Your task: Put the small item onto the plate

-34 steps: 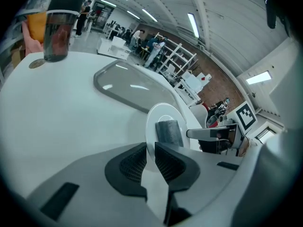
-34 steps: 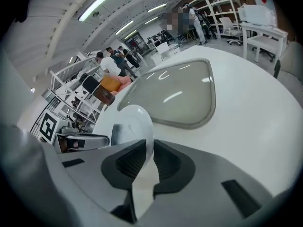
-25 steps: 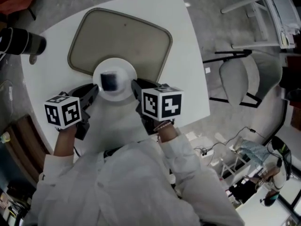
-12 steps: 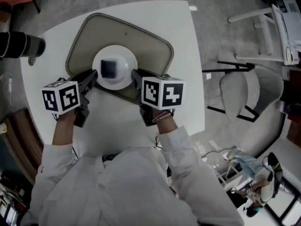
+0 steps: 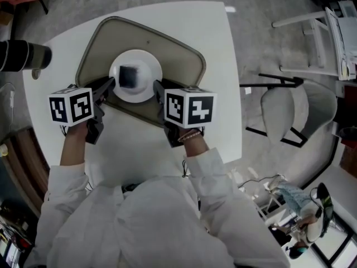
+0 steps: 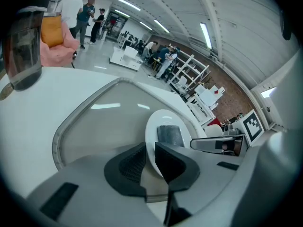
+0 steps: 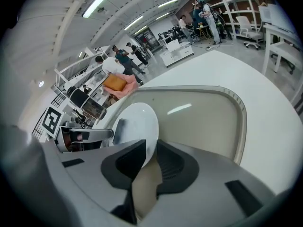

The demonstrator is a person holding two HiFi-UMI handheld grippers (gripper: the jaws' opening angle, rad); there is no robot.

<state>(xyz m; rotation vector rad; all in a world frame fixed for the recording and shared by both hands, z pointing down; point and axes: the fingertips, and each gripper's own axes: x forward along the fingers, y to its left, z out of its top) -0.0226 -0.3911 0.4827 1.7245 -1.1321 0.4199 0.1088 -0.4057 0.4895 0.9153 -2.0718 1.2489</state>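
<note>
A white plate (image 5: 151, 66) with a small dark square item (image 5: 130, 76) on it sits over the beige tray (image 5: 178, 60). My left gripper (image 5: 110, 82) is shut on the plate's left rim and my right gripper (image 5: 157, 87) on its right rim. In the left gripper view the left gripper (image 6: 150, 157) has the plate (image 6: 154, 126) edge between its jaws, with the item (image 6: 169, 135) beyond. In the right gripper view the right gripper (image 7: 151, 157) clamps the plate (image 7: 139, 122) rim the same way. Whether the plate rests on the tray or hangs just above it I cannot tell.
The tray lies on a white square table (image 5: 220, 94). A dark cylindrical cup (image 5: 19, 56) stands at the table's far left edge. A grey chair (image 5: 290, 105) stands to the right of the table. People stand far off in the room.
Both grippers have carried the plate away from the person, from the tray's near edge further in over the tray. The grips on the rim look unchanged.
</note>
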